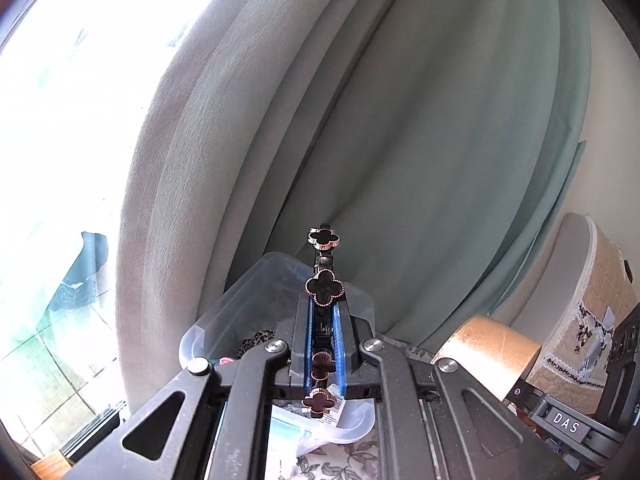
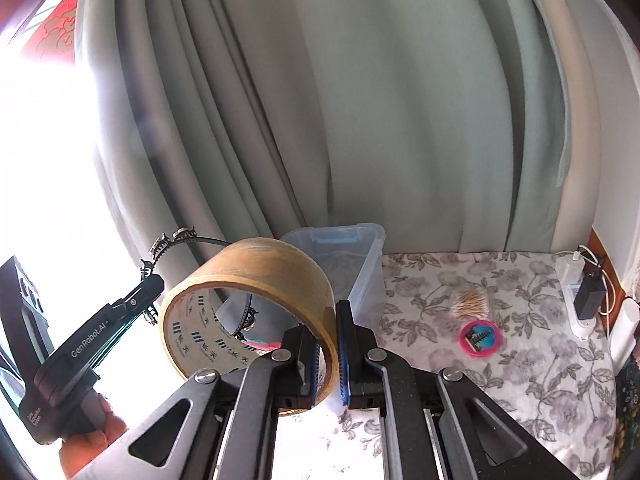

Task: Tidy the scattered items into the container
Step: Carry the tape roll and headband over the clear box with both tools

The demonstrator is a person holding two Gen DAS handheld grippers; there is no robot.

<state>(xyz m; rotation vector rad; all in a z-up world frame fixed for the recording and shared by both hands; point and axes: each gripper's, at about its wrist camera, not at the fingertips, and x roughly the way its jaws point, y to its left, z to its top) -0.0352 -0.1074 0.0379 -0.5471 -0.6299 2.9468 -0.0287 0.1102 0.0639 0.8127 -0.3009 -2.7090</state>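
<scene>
The left hand-held gripper [image 1: 324, 320] is clamped narrow on a black headband [image 1: 324, 286] with clover ornaments, held over the clear plastic container [image 1: 224, 312] by the grey-green curtain [image 1: 400, 120]. The right hand-held gripper [image 2: 328, 344] pinches the wall of a brown tape roll [image 2: 256, 276] beside that container. Farther right, on the floral tabletop [image 2: 460, 360], lie 1 toothpick bundle [image 2: 470, 302] and 1 pink round case [image 2: 480, 336].

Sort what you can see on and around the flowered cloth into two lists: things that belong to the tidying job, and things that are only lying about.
Part of the job:
- clear plastic container
- headband with clover ornaments, in the left tongs
- tape roll, in the right tongs
- bundle of toothpicks
- pink round item

Only lying about:
- curtain
- power strip with charger
- flowered cloth
</scene>
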